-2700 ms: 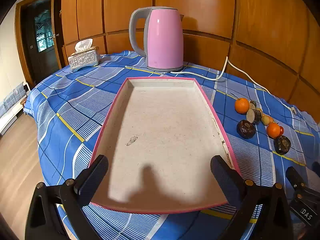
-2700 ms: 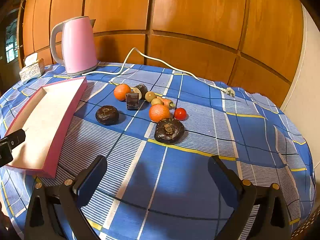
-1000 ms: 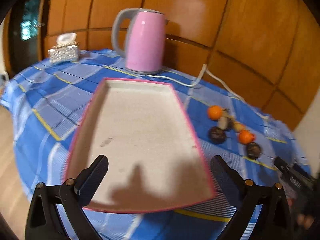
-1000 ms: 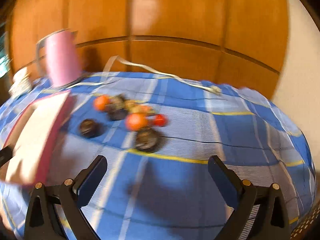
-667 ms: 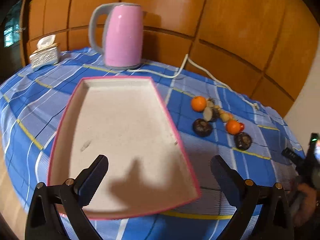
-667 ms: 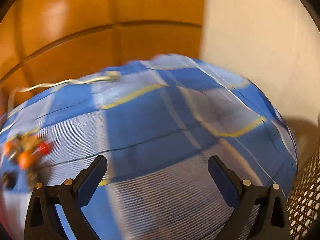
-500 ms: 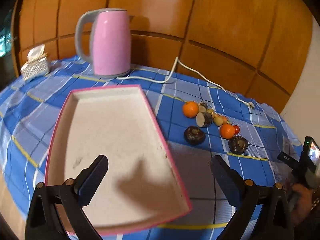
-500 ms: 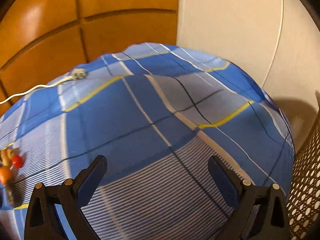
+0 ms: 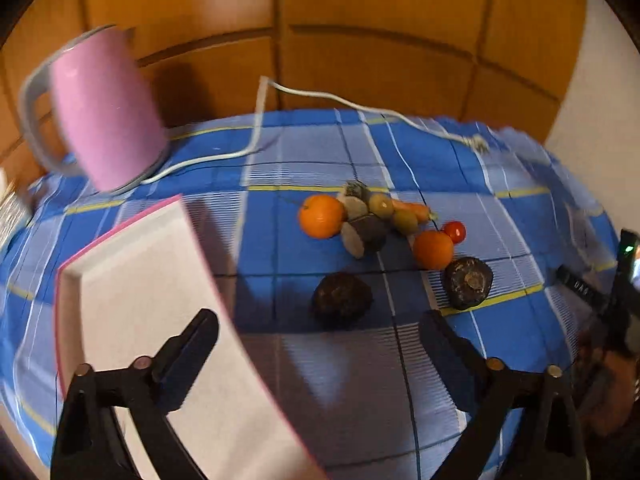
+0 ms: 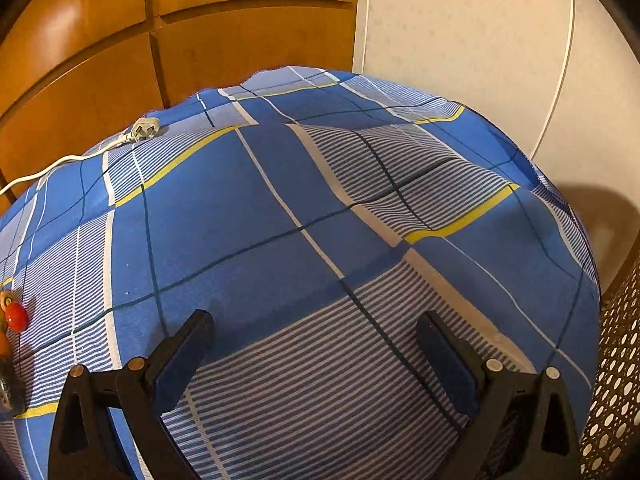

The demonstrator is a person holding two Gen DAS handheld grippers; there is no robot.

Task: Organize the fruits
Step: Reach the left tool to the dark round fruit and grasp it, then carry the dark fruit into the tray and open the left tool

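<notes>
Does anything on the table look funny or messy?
Nothing is spilled or broken. The fruits lie loose in a jumble on the blue tablecloth, none in the tray beside them. The pink kettle only looks tilted because of the camera's angle, and its white cord trails unplugged across the cloth.

Blue plaid tablecloth point(image 9: 320, 152) crossed by yellow and white lines, pink kettle point(image 9: 104, 108), pink-rimmed white tray point(image 9: 136, 280), two oranges point(image 9: 321, 216), red tomato point(image 9: 455, 231)
</notes>
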